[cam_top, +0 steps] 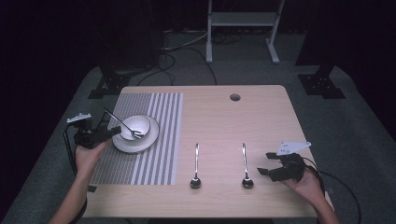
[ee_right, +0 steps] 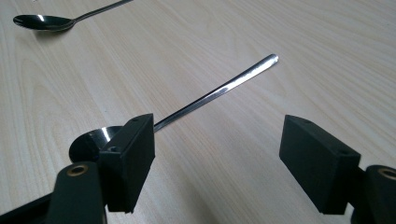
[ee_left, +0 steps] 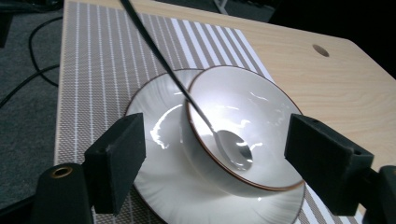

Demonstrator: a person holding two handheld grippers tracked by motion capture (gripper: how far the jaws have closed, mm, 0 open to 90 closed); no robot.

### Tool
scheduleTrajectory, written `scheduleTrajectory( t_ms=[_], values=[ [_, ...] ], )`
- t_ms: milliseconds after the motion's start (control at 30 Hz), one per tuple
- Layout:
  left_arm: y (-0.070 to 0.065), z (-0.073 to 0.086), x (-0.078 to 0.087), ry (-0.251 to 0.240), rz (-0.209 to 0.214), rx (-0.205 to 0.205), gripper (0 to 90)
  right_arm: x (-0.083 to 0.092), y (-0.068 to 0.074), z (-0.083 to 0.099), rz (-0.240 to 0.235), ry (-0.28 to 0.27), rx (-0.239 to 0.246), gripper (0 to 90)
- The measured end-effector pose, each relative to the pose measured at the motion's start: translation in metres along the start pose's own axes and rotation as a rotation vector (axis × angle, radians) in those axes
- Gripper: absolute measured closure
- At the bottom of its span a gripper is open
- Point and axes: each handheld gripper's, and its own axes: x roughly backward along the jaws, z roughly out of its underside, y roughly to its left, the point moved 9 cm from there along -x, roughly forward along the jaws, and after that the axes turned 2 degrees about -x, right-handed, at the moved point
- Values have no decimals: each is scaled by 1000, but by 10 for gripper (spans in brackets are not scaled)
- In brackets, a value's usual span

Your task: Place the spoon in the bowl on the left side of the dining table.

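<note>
On the striped mat at the left, a spoon (cam_top: 122,124) leans in the bowl (cam_top: 140,125); the left gripper (cam_top: 110,133) stands open beside it, the right gripper (cam_top: 267,163) open by another spoon (cam_top: 245,166).

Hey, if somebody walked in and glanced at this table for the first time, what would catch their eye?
Probably the white bowl with a spoon in it, sitting on a plate on the striped placemat at the left, with the open left gripper beside it. Next, two spoons lying parallel on the bare wood, the open right gripper next to the right one.
</note>
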Motion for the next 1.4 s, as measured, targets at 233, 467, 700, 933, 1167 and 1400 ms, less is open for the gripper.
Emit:
scheduleTrajectory(
  t_ms=[233, 467, 700, 933, 1167, 1400],
  values=[
    [-11, 7, 1, 12, 21, -22, 142, 0, 0, 0, 1, 1, -1, 252],
    [-24, 11, 0, 21, 44, -51, 117, -1, 0, 0, 0, 2, 0, 250],
    [-39, 14, -2, 30, 68, -90, 100, 0, -2, 1, 3, 2, -6, 248],
    [-59, 15, -7, 41, 95, -132, 100, 1, -2, 1, 4, 2, -5, 247],
    [-80, 19, -13, 50, 129, -169, 100, 1, -2, 2, 5, 2, -8, 247],
    [-97, 22, -19, 54, 161, -191, 100, 2, -2, 3, 5, 3, -8, 246]
  ],
)
